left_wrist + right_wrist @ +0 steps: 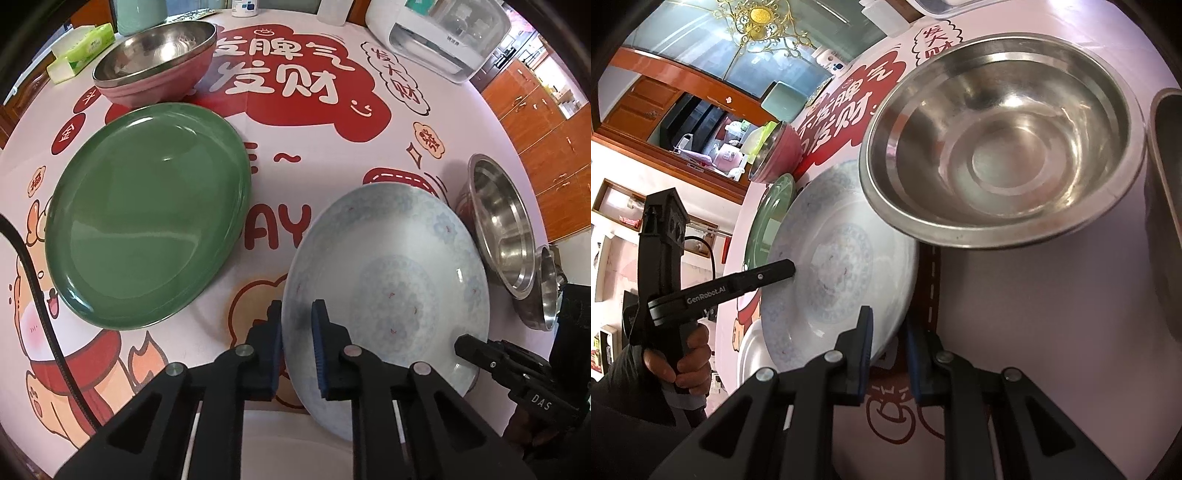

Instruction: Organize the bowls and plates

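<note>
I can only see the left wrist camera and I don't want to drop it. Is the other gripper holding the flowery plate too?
Observer: Yes. In the right wrist view the right gripper has its fingers closed on the near rim of the flowery plate.
Operator: Can you see my gripper from over there?
Observer: Yes. The left gripper reaches the opposite rim of that plate, and a hand is wrapped round its handle, which your camera cannot show.
</note>
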`<state>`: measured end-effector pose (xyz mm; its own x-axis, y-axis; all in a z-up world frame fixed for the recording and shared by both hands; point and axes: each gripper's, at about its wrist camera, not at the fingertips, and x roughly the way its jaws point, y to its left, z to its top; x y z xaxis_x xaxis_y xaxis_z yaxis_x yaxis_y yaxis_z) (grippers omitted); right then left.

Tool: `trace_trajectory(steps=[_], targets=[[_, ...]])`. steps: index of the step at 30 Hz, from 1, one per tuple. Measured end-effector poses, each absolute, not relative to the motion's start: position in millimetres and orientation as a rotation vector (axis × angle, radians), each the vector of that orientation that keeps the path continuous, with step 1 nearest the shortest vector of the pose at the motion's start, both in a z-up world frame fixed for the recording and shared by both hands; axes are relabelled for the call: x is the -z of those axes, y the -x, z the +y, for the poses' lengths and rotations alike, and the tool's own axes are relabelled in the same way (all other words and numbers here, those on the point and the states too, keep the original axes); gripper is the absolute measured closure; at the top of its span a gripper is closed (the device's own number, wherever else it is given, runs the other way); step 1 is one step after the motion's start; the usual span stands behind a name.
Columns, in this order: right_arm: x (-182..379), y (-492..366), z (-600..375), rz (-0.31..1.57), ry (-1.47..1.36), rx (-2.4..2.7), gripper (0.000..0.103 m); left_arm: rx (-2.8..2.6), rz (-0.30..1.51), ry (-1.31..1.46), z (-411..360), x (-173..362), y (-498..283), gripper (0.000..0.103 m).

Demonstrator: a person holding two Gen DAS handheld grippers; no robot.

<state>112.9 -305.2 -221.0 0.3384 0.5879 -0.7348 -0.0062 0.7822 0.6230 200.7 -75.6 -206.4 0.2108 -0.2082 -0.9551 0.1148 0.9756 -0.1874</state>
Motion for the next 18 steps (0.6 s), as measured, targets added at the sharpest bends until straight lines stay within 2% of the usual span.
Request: trace_trajectory(steps=[18], targets=[[196.7,-100.0,-285.8,1.146,-0.519,-0.460,0.087,0.222,1.249,0.154,-42.3,169.1,-159.7,0.092]])
